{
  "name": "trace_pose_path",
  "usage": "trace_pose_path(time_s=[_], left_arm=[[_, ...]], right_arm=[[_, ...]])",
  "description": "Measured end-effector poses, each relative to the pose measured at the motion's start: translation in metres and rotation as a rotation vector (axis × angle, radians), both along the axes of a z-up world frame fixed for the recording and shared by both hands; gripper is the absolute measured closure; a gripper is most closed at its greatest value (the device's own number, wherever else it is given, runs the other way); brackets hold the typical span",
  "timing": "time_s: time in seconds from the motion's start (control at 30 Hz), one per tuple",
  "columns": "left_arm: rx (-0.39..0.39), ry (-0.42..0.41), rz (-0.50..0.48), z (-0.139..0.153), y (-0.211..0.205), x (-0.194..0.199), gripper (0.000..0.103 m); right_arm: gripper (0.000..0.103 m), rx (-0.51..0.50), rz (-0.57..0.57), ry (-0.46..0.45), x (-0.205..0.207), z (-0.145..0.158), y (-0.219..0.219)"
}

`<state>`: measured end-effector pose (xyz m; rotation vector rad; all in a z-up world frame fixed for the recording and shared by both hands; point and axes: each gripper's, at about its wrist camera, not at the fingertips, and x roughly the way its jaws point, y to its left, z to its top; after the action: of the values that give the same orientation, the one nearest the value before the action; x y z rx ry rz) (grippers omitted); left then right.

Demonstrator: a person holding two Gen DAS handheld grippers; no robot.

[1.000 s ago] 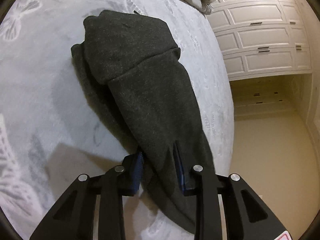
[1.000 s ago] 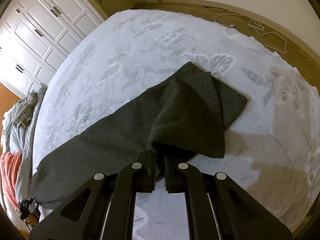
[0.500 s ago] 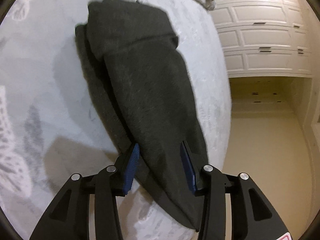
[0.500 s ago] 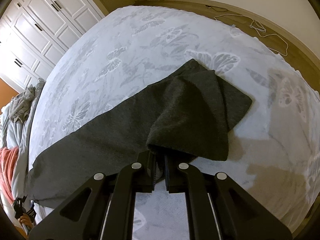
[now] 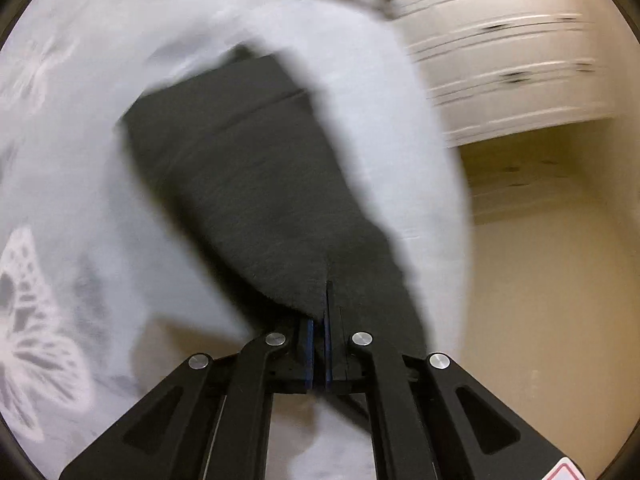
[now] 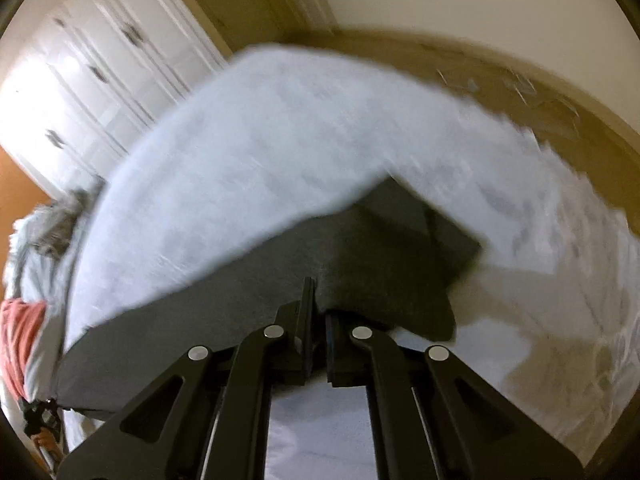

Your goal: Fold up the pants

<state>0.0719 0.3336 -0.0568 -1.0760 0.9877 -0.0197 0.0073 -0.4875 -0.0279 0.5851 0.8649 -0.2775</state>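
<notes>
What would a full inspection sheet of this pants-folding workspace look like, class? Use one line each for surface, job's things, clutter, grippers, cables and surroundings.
Surface: bed cover, pale with a butterfly print.
Job's things: dark grey pants lying on the bed, one end folded over.
Clutter: heap of clothes at the far bed edge, with an orange garment beside it.
Grippers: left gripper shut on the pants; right gripper shut on the pants.
Cables: too blurred to tell.
Surroundings: white wardrobe, tan floor.
</notes>
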Motion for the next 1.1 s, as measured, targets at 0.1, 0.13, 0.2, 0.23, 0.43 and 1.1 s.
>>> trace_pose_path(time_s=[0.1,0.13,0.2,0.23,0.43,1.1], left_arm=[[0.019,0.049,-0.014,-0.012,0.001,0.003,0.101],[0.047,0.037,-0.029,-0.006,0.0,0.003,0.101],[0.081,0.015,-0.036,0.003,-0.002,0.004,0.1],[0.087,0.014,-0.035,0.003,-0.002,0.003,0.1],[0.167,0.034,-0.02,0.002,-0.009,0.006,0.099],[0.255,0.088,-0.026,-0.008,-0.019,0.016,0.09]], right_arm=[[0.1,0.009,0.028,0.107,0.008,-0.026,-0.003],[0.097,-0.002,0.034,0.105,0.008,-0.024,-0.002],[0.091,-0.012,0.042,0.085,0.008,-0.018,0.0],[0.082,-0.004,0.038,0.077,0.008,-0.016,-0.001],[0.101,-0.042,-0.018,0.0,0.011,-0.005,-0.015],[0.101,0.0,0.023,-0.22,0.009,0.022,-0.031]])
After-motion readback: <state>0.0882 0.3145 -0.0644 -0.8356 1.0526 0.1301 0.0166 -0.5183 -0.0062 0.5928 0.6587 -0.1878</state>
